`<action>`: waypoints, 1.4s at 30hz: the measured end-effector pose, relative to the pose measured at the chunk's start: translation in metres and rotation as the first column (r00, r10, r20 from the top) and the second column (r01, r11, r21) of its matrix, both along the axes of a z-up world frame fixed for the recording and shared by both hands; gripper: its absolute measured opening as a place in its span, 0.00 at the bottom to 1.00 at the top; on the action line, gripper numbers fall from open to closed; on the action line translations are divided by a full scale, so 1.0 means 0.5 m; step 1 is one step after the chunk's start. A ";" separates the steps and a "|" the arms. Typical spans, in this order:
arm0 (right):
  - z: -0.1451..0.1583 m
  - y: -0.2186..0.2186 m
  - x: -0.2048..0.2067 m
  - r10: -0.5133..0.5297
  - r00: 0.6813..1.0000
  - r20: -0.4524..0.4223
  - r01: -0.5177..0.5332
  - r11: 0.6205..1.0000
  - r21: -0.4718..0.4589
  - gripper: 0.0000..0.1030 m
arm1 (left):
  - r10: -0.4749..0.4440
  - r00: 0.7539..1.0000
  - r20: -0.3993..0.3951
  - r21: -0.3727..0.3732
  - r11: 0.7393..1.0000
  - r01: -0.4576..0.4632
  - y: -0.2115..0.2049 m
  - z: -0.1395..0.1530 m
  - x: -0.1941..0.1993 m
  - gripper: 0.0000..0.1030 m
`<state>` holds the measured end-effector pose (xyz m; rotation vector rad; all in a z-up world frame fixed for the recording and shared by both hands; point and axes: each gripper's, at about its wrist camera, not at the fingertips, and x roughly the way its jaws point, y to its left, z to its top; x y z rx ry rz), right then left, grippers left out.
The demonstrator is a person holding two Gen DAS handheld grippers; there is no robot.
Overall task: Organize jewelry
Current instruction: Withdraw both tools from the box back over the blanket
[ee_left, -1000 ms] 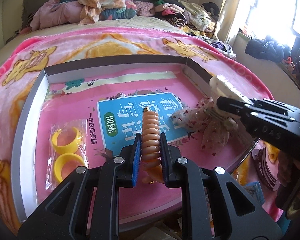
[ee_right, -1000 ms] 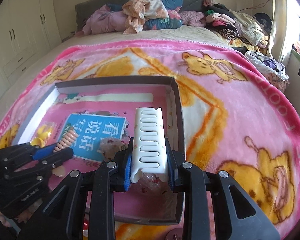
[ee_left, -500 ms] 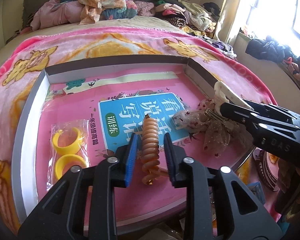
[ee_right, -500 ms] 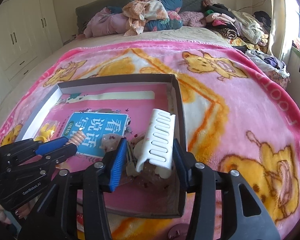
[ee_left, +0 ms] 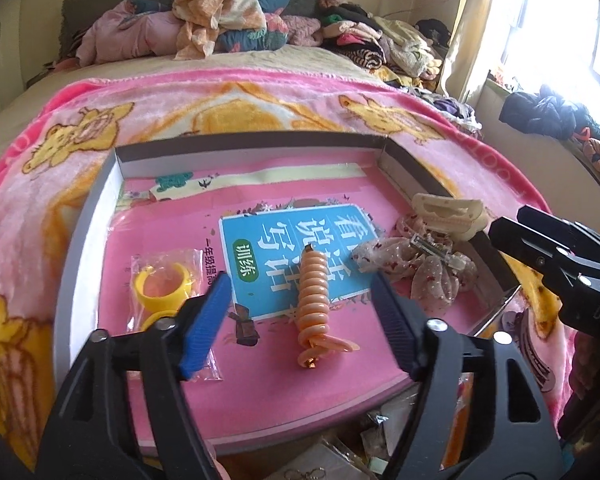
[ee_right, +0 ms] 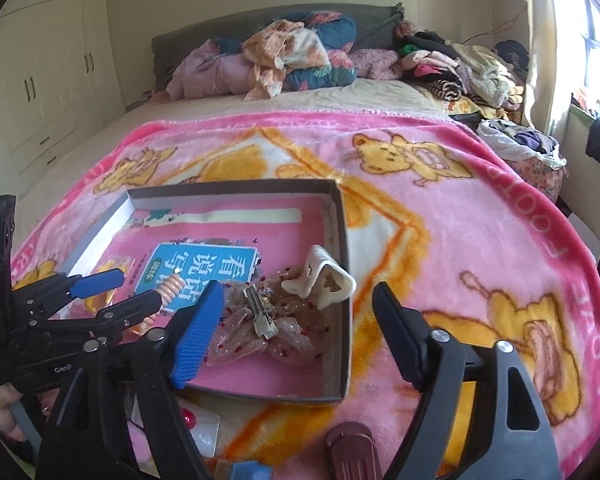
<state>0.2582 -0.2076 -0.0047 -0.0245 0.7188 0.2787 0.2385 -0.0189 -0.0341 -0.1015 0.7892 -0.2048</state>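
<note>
A shallow grey box (ee_left: 84,232) with a pink printed floor lies on the bed. In it lie an orange spiral hair tie (ee_left: 313,305), a bag with yellow rings (ee_left: 162,288), a sheer bow hair clip (ee_left: 420,260) and a cream claw clip (ee_left: 448,216). My left gripper (ee_left: 302,322) is open and empty, its jaws either side of the spiral tie, above it. My right gripper (ee_right: 296,332) is open and empty, just in front of the claw clip (ee_right: 320,280) and the bow clip (ee_right: 260,328) in the box's right corner (ee_right: 346,280).
The box rests on a pink blanket (ee_right: 460,240) with yellow cartoon animals. Piles of clothes (ee_right: 300,56) lie at the head of the bed. A dark red object (ee_right: 352,452) and small packets (ee_right: 204,428) lie at the near edge below the box.
Both grippers opened and let go: the spiral tie now lies on the box floor, and the claw clip lies in the box's right corner. Both grippers drew back slightly.
</note>
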 end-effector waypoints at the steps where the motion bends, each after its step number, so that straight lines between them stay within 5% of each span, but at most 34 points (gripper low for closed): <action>1: 0.002 -0.002 -0.004 -0.003 1.000 0.003 0.003 1.000 0.001 0.72 | 0.003 1.000 0.011 0.000 1.000 -0.003 0.001 0.004 -0.004 0.64; 11: 0.029 -0.010 -0.067 -0.011 0.998 0.060 0.010 1.000 0.008 0.76 | 0.039 0.993 0.110 -0.021 0.999 -0.036 0.015 0.044 -0.055 0.88; 14: 0.037 -0.012 -0.088 -0.015 0.996 0.087 0.013 1.000 0.025 0.84 | 0.052 0.990 0.134 -0.033 0.998 -0.048 0.023 0.052 -0.071 0.89; 42: 0.054 -0.042 -0.255 -0.019 0.977 0.214 0.001 0.996 0.084 0.85 | 0.073 0.973 0.220 -0.055 0.997 -0.062 0.029 0.070 -0.207 0.89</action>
